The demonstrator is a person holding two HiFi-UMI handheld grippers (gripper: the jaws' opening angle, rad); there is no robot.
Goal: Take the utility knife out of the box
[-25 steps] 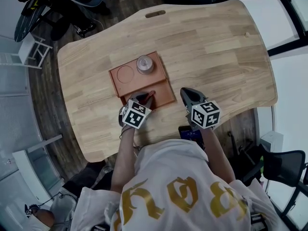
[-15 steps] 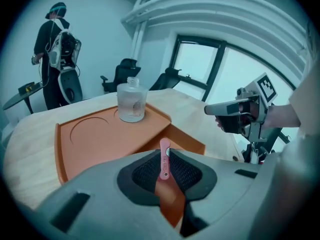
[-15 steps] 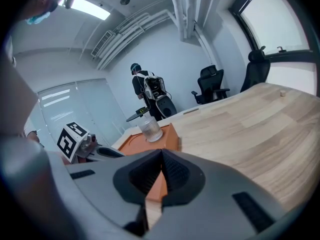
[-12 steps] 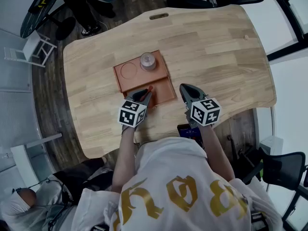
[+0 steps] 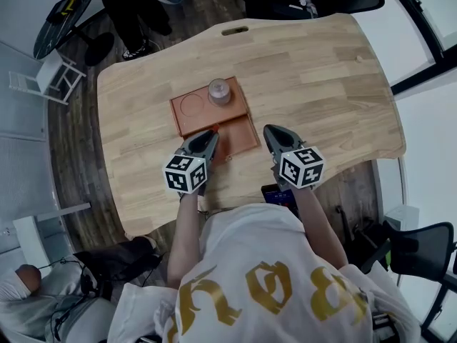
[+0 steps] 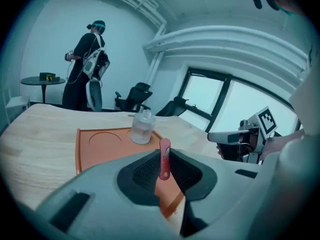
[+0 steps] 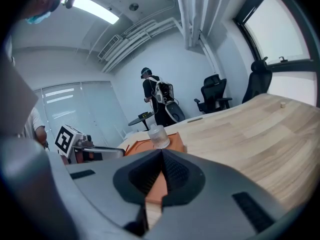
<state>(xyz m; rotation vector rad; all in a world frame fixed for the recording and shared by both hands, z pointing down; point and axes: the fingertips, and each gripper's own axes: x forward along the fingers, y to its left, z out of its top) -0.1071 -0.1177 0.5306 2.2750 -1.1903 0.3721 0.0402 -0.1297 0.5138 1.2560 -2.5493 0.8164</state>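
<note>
An orange box point(image 5: 187, 107) lies open on the wooden table point(image 5: 321, 84), with a small clear bottle point(image 5: 219, 91) standing in its far part. My left gripper point(image 5: 205, 141) hovers over the box's near compartment, shut on a slim red utility knife point(image 6: 164, 159). The knife stands upright between the jaws, clear of the box floor point(image 6: 100, 149), and the bottle point(image 6: 141, 128) shows beyond it. My right gripper point(image 5: 273, 136) is shut and empty, just right of the box, above bare table. In the right gripper view the box point(image 7: 150, 146) and the bottle point(image 7: 158, 135) lie ahead.
A dark phone point(image 5: 280, 195) sits at the table's near edge by the person's waist. A slot point(image 5: 235, 31) is cut in the table's far edge. A person point(image 6: 90, 64), office chairs point(image 6: 135, 96) and a small round table point(image 6: 45, 79) stand beyond the far side.
My left gripper has risen and drawn back toward the person, lifting the red knife from the box's near compartment. The right gripper has barely moved.
</note>
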